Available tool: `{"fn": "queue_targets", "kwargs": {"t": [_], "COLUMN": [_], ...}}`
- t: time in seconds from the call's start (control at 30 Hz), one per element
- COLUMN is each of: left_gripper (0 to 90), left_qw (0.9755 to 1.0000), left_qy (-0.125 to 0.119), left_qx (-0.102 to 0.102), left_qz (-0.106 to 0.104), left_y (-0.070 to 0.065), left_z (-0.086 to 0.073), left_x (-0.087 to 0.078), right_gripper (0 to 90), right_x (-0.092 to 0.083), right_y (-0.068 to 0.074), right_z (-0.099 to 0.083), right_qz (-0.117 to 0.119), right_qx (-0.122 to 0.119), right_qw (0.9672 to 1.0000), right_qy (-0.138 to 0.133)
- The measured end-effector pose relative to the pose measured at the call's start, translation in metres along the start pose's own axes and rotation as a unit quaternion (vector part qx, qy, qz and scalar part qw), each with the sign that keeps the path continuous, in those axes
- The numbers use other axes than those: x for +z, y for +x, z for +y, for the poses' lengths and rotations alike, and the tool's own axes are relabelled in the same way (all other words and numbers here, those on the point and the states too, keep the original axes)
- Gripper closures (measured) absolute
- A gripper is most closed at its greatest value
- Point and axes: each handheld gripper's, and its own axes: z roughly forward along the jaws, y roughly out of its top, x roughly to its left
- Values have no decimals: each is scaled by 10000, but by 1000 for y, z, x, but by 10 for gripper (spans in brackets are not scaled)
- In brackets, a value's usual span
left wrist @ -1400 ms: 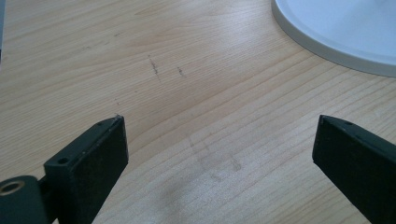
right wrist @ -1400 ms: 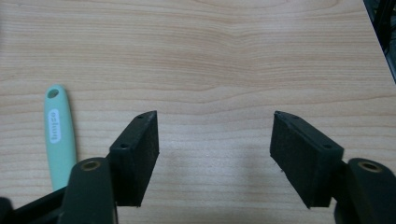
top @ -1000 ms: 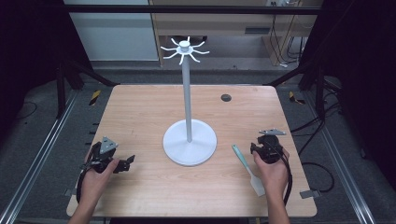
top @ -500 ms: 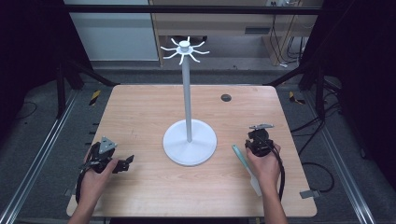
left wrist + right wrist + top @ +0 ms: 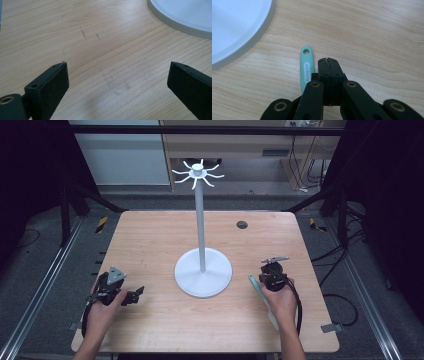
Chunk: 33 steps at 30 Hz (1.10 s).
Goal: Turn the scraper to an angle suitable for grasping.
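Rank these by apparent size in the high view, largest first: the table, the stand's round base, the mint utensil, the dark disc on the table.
1. table
2. base
3. utensil, partly hidden by the hand
4. disc

The mint handle (image 5: 306, 68) runs under the right tool (image 5: 328, 60); its far end seems hidden.

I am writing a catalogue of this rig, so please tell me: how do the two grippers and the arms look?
Both are black. The left gripper has a grey three-cornered plate on top; its jaws are flat black blocks with small screw holes. The right gripper has black linkage arms with brass-coloured rivets, and a black cable trails from it. The forearms are bare, with no sleeves.
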Motion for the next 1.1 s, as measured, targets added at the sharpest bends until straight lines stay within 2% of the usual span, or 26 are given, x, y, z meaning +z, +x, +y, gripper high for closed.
{"fn": "queue_targets", "kwargs": {"t": [0.27,0.87,0.9,1.0,1.03,1.07,1.1], "left_gripper": [35,35,35,35,35,35,35], "left_qw": [10000,10000,10000,10000,10000,10000,10000], "left_qy": [24,33,35,33,33,40,47], "left_qx": [24,29,31,35,38,39,44], "left_qz": [-13,-31,-32,-30,-29,-36,-37], "left_y": [-1,-1,-1,-1,-2,-2,-2], "left_z": [0,0,0,0,0,0,0], "left_x": [0,0,0,1,1,1,1], "right_gripper": [900,900,900,900,900,900,900], "right_x": [6,13,13,13,11,11,10], "right_y": [2,1,1,3,6,6,11], "right_z": [-2,-3,-3,-3,-4,-4,-4], "right_qz": [73,156,259,336,476,476,485], "right_qx": [-95,-15,-11,-35,-106,-106,-280], "right_qw": [9998,9995,9993,9991,9985,9985,9981], "right_qy": [130,278,270,270,264,264,264]}}
